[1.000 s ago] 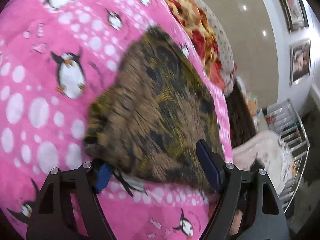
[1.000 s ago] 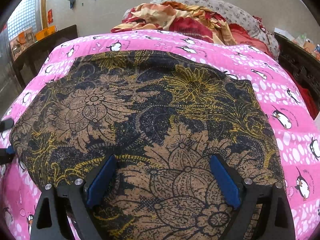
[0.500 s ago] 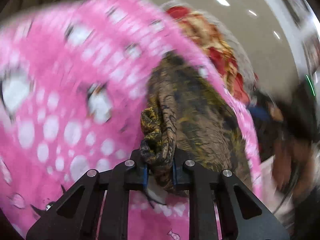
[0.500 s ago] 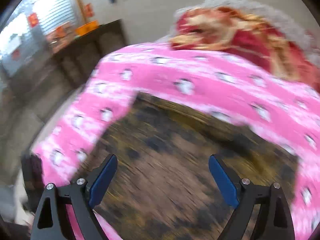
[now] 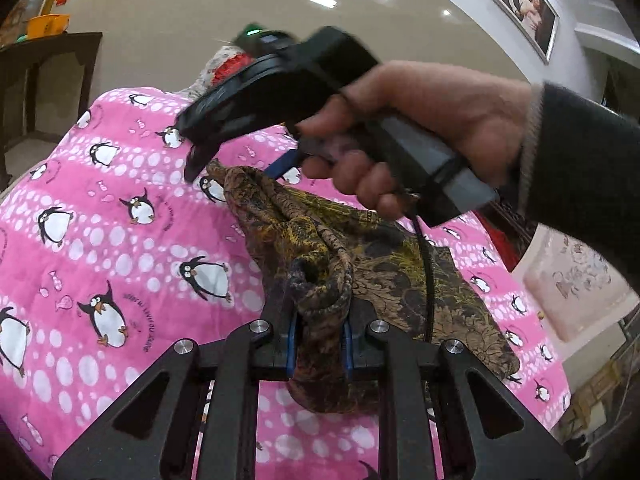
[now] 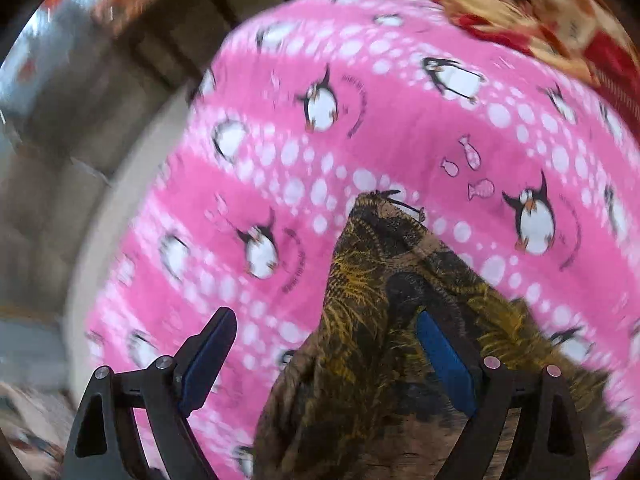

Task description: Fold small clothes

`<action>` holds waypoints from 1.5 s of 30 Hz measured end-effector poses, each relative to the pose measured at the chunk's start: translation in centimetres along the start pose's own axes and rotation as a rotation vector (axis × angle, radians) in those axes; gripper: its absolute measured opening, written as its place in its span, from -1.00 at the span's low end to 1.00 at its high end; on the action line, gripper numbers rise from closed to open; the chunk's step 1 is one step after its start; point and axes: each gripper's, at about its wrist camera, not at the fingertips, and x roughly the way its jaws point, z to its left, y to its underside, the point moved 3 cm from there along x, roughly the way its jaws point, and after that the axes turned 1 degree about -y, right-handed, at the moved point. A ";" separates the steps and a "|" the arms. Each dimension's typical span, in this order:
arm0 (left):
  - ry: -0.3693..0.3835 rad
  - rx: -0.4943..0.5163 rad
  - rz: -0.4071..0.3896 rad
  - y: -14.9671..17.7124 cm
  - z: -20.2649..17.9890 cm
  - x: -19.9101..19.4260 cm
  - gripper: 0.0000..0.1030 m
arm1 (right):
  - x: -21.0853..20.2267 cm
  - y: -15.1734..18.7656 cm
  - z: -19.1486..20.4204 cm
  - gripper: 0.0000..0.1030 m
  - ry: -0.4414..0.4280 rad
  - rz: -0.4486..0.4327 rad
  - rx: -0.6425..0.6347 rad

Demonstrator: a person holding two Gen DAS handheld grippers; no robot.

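A brown, black and yellow floral cloth (image 5: 400, 272) lies on a pink penguin blanket (image 5: 120, 240). My left gripper (image 5: 320, 320) is shut on a bunched near corner of it and holds that corner lifted. A ridge of cloth runs from there to the far corner. A hand (image 5: 420, 120) holds my right gripper (image 5: 236, 166) over that far corner. In the right wrist view the right gripper (image 6: 324, 320) is open and points down. The cloth's pointed corner (image 6: 372, 248) lies between and beyond its fingers, and the pads do not press on it.
A red and yellow bedding pile (image 6: 540, 12) lies at the blanket's far end. Dark wooden furniture (image 5: 40, 64) stands by the wall at left. The blanket's edge drops to the floor (image 6: 40, 220). A pale patterned cushion (image 5: 572, 280) sits at right.
My left gripper shut on the cloth's near corner and lifted it into a bunch. My right gripper swung off the middle of the cloth to its far corner and tipped downward, still open.
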 end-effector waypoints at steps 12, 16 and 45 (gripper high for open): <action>0.068 0.072 -0.003 -0.4 -4.6 -1.2 -0.71 | -3.8 2.7 -3.3 -0.78 0.083 -0.048 -0.049; 0.108 0.114 0.012 -0.1 -8.1 -0.5 -0.71 | -7.7 6.3 -7.8 -0.79 0.083 -0.088 0.014; 0.245 0.355 0.372 10.0 -25.0 9.7 -0.32 | -6.2 26.5 -30.8 0.04 -0.028 -0.185 0.518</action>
